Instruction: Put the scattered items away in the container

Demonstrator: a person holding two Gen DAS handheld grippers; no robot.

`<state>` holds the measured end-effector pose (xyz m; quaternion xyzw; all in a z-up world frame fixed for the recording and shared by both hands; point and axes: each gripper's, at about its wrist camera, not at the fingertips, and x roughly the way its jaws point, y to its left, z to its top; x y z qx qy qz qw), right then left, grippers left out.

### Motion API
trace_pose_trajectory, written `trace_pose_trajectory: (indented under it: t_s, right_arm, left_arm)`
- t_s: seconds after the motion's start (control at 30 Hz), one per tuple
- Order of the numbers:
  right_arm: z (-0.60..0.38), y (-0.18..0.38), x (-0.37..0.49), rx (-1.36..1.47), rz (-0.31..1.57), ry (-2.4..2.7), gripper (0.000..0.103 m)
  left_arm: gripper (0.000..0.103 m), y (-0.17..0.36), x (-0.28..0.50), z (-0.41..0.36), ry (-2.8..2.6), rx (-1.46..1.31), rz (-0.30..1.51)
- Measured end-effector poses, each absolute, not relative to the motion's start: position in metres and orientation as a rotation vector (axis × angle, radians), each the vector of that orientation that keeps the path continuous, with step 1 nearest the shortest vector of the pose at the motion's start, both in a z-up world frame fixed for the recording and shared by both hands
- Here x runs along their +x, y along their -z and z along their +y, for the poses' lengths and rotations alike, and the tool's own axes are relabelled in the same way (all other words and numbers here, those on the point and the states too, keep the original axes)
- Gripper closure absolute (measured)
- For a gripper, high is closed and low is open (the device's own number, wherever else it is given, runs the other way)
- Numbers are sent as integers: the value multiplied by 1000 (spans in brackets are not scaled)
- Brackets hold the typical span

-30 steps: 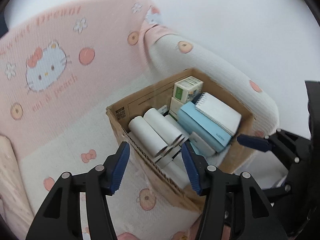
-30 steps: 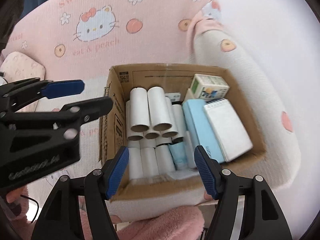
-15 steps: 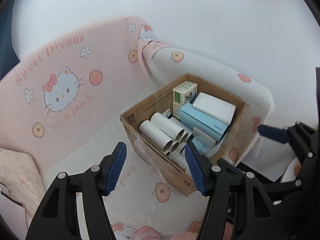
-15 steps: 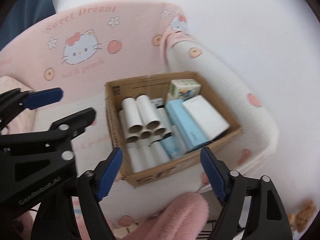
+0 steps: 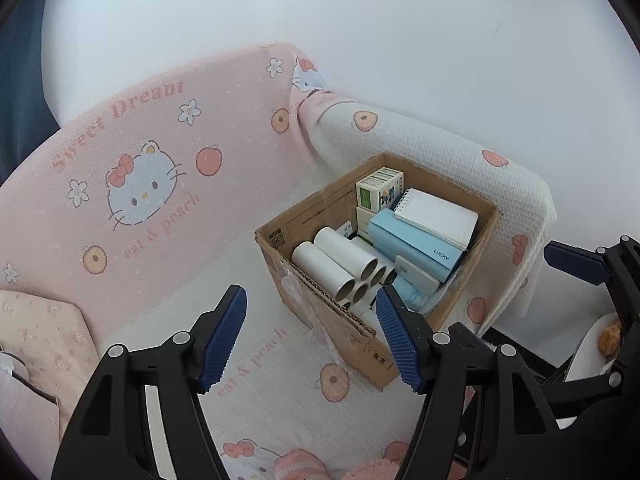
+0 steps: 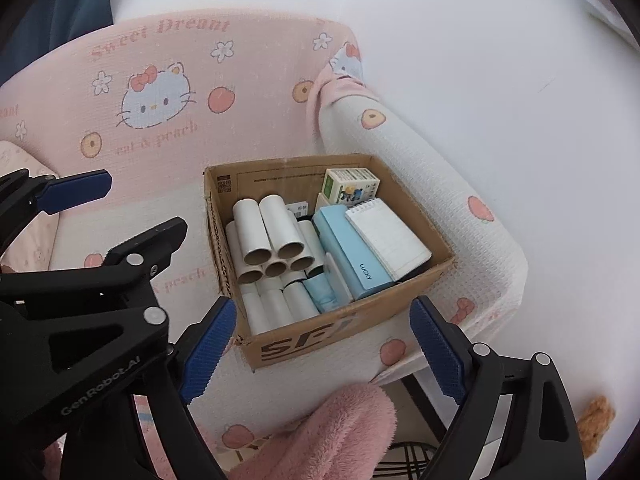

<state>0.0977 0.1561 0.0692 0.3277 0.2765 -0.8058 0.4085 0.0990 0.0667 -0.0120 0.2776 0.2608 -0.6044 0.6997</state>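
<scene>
Waffle-knit pink sofa cover (image 5: 168, 208), corrugated cardboard box (image 6: 332, 336), both ribbed tongs (image 5: 310, 338) (image 6: 320, 354) agape, empty

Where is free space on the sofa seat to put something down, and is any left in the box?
Bare seat lies between the cardboard box and the floral cushion, below the backrest. The box is crowded: paper tubes, a blue case and a notepad fill it.

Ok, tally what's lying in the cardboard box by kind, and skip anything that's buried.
White cardboard tubes: 8 at least, more partly hidden
Light blue LUCKY box: 1
White spiral notepad: 1
Green-and-white small carton: 1
Light blue soft packet: 1
Total: 12 at least, all inside the brown cardboard box
</scene>
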Motion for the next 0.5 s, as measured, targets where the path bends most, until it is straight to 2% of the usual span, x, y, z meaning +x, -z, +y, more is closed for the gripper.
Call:
trace_pose_trajectory:
  t_s: [0.5]
  right_arm:
    - [163,-74,107,807,705,2036,14]
  left_arm:
    - [32,10,96,73,1333,617,561]
